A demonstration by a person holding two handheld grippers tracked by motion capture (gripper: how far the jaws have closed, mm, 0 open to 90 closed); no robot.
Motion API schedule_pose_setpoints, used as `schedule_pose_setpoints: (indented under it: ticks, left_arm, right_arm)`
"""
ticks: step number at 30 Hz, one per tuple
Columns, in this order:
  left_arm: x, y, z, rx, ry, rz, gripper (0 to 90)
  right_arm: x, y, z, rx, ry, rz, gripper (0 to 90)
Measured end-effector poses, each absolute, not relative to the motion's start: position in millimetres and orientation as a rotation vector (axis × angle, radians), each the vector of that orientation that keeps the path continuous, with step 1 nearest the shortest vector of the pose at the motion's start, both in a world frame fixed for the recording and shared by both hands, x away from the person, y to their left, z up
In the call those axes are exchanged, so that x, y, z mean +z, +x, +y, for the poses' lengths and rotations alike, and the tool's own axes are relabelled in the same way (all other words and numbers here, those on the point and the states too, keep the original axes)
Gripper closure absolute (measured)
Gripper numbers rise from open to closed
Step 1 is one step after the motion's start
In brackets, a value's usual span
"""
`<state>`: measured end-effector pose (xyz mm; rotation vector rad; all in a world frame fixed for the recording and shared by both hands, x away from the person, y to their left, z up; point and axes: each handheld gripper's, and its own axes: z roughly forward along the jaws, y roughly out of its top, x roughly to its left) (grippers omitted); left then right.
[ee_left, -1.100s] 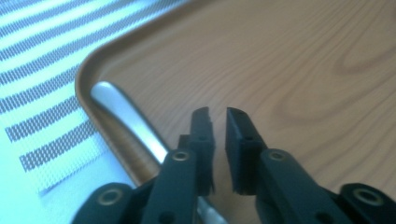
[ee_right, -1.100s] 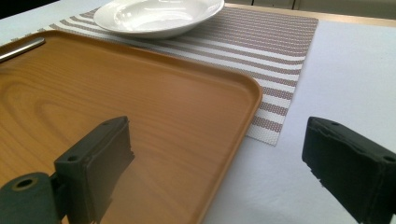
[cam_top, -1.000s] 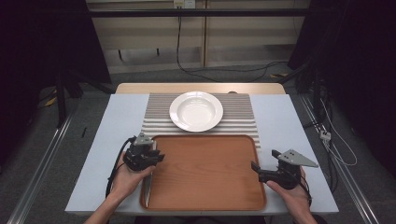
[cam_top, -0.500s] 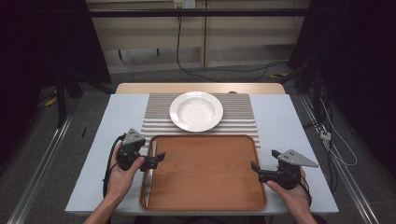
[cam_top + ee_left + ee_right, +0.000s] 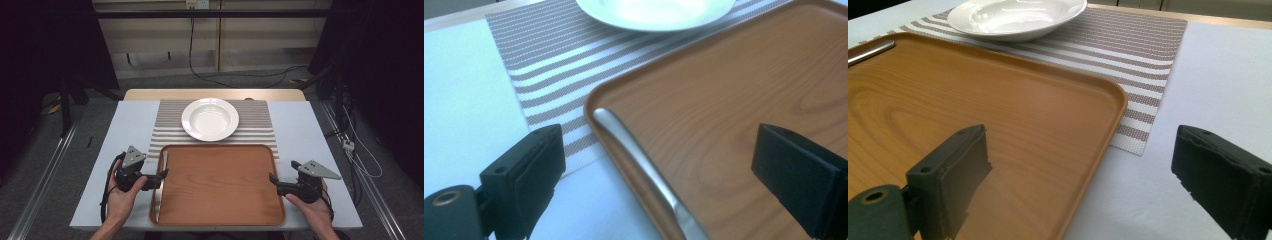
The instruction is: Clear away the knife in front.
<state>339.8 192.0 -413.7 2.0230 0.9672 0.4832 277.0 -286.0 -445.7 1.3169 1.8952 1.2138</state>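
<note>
A silver knife (image 5: pixel 161 187) lies flat inside the brown wooden tray (image 5: pixel 220 220), along its left rim. My left gripper (image 5: pixel 159 179) sits just left of the tray, pointing right at the knife (image 5: pixel 644 170). Its jaws have just been opening and now stand wide apart, the knife lying free between them, untouched. My right gripper (image 5: pixel 275 184) rests at the tray's right edge, open, with only the tray's corner (image 5: pixel 1098 100) between its jaws. A white plate (image 5: pixel 210 118) stands on the striped placemat (image 5: pixel 260 125) behind the tray.
The tray lies on a pale blue table top (image 5: pixel 310 135), overlapping the placemat's front edge. Bare table runs on both sides of the tray. Cables trail on the floor beyond the table's far wooden edge (image 5: pixel 215 94).
The left gripper has drawn back to the left off the tray's edge and its jaws have opened, leaving the knife on the tray. The right gripper has stayed put.
</note>
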Motion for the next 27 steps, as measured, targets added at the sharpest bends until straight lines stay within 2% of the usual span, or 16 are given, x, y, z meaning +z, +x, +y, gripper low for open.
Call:
schedule_pose_setpoints:
  ticks: [16,20,27]
  left_arm:
    - [-427,322,209,0.516,1.978,1.000,5.9]
    - [-430,321,215,0.490,1.962,1.021,5.3]
    - [-430,318,211,0.573,2.003,0.993,5.1]
  right_arm:
    - [-446,275,-290,1.206,1.331,1.879,7.7]
    - [-446,273,-291,1.206,1.336,1.871,7.7]
    - [-446,273,-292,1.204,1.339,1.869,7.7]
